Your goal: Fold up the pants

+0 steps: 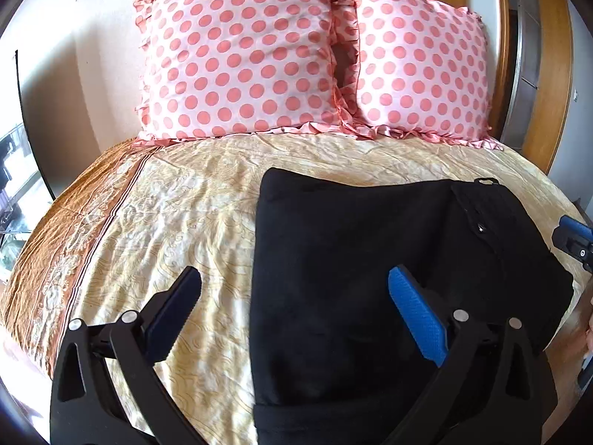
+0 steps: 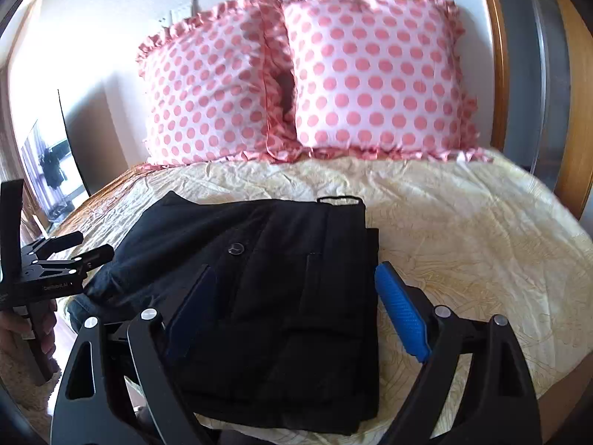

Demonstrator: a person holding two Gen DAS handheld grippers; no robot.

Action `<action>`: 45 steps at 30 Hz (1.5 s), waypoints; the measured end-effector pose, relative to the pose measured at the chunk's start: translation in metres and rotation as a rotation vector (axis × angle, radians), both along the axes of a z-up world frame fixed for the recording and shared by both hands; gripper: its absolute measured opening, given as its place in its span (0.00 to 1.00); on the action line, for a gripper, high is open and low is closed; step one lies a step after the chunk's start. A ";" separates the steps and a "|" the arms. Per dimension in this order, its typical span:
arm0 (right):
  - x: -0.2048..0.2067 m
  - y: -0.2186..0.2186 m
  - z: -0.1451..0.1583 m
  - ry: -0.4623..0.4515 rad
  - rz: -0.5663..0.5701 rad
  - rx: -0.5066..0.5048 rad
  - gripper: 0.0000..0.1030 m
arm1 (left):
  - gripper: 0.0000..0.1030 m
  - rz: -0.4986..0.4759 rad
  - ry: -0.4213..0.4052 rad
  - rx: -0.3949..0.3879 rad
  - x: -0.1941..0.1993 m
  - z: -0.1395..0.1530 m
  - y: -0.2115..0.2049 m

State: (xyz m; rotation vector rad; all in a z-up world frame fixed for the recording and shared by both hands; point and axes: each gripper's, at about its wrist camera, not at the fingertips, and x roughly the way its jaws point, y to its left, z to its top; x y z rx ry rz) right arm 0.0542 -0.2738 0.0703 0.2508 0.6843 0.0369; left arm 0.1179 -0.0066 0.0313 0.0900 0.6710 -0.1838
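The black pants (image 1: 370, 259) lie folded into a thick rectangle on the bed, also in the right wrist view (image 2: 281, 289), with a button (image 2: 235, 249) and a belt loop (image 2: 339, 200) showing. My left gripper (image 1: 292, 285) is open above the pants' left edge, holding nothing. My right gripper (image 2: 296, 278) is open above the pants' near part, holding nothing. The right gripper also shows at the right edge of the left wrist view (image 1: 574, 239). The left gripper shows at the left of the right wrist view (image 2: 74, 250).
A cream patterned bedspread (image 1: 178, 215) with an orange border covers the bed. Two pink polka-dot pillows (image 1: 241, 59) (image 1: 418, 70) lean on the wall at the head. A wooden headboard frame (image 2: 570, 137) stands at the right. A window (image 2: 48, 170) is at the left.
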 end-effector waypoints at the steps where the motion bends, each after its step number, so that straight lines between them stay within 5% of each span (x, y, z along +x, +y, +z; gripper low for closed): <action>1: 0.010 -0.008 -0.004 0.048 0.007 0.030 0.86 | 0.98 0.003 0.026 0.002 0.008 -0.001 0.004; 5: 0.038 -0.026 -0.023 0.179 0.019 0.082 0.71 | 0.97 0.001 0.128 -0.009 0.034 -0.012 0.016; 15: 0.046 -0.030 -0.044 0.256 0.050 0.126 0.71 | 0.97 -0.144 0.246 -0.105 0.041 -0.030 0.002; 23: 0.043 -0.033 -0.049 0.268 0.059 0.151 0.73 | 0.93 -0.172 0.338 -0.151 0.055 -0.041 -0.003; 31: 0.041 -0.023 -0.050 0.239 0.118 0.118 0.72 | 0.68 -0.170 0.311 -0.145 0.055 -0.035 -0.004; 34: 0.038 -0.017 -0.046 0.202 0.155 0.107 0.55 | 0.55 -0.166 0.290 -0.141 0.054 -0.032 -0.003; 36: 0.037 -0.018 -0.043 0.180 0.154 0.108 0.31 | 0.48 -0.158 0.282 -0.144 0.054 -0.031 -0.003; 40: 0.035 -0.020 -0.038 0.154 0.147 0.133 0.21 | 0.17 -0.146 0.241 -0.151 0.050 -0.026 0.003; 45: 0.035 -0.017 -0.026 0.108 0.149 0.133 0.17 | 0.10 -0.154 0.228 -0.151 0.049 -0.021 0.002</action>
